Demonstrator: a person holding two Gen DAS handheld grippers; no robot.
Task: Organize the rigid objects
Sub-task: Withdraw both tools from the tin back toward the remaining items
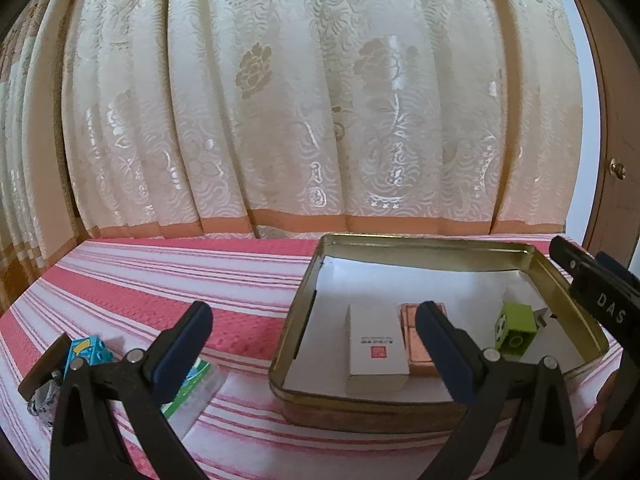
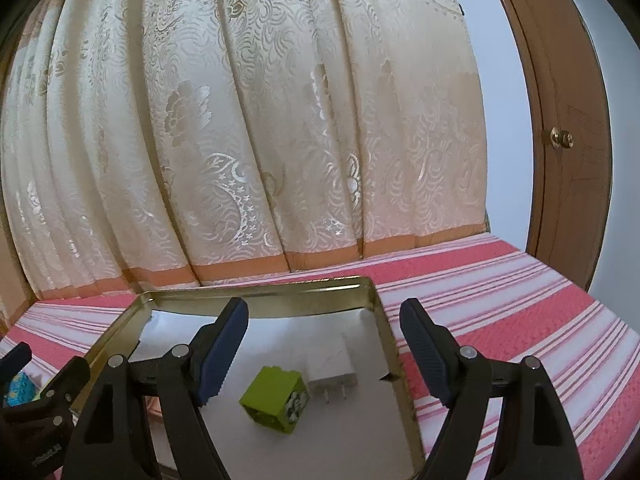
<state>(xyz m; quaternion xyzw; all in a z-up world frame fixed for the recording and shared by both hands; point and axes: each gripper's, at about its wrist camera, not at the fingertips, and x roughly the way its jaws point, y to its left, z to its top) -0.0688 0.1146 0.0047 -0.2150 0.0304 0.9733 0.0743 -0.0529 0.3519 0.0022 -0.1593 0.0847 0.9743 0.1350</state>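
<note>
four items [image 1: 376, 354] in one tin [image 1: 420, 240]

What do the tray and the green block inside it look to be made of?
Tray: looks like thin sheet metal with a glossy gold finish; its walls mirror the contents and the rim is rolled. The floor seems lined with white paper. Green block: probably moulded plastic, matte lime, with crisp edges and a printed black-and-white side; studs suggest a toy brick.
</note>
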